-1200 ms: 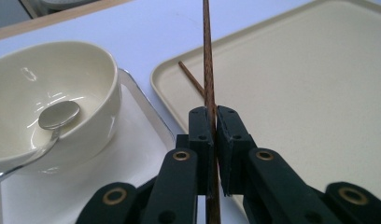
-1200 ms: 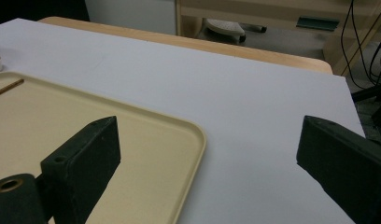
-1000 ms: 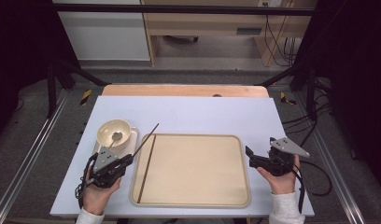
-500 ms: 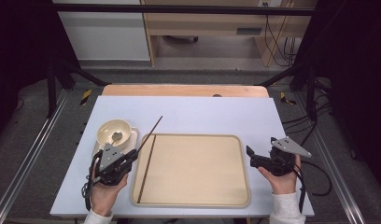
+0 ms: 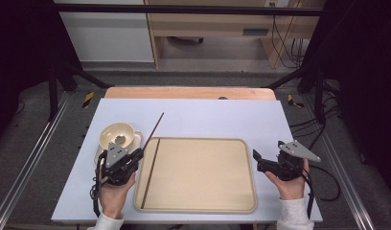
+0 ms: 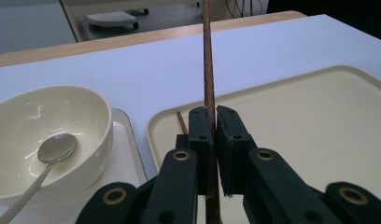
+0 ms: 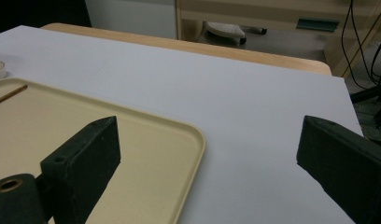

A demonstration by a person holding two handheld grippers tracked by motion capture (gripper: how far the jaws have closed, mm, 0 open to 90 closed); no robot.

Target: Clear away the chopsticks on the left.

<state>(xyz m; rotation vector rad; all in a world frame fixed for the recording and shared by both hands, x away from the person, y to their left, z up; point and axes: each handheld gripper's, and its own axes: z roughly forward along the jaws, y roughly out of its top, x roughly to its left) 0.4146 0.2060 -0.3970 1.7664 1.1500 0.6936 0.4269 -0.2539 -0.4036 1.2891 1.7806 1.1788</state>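
step: I'm holding one chopstick (image 6: 208,70) in the clamped left gripper (image 5: 136,154), over the tray (image 5: 203,203) edge by the bowl (image 5: 118,136) | right gripper (image 5: 256,156) idling open | next: lowering it beside its twin (image 5: 150,172) on the tray

The left gripper (image 5: 136,155) sits a little nearer the near edge of the table than a second ago, slightly raised, with its hand (image 5: 112,194) drawn back. The chopstick (image 5: 153,130) clamped in it comes along: its far tip now points less far out over the white tabletop, beside the left rim of the tray (image 5: 198,208).
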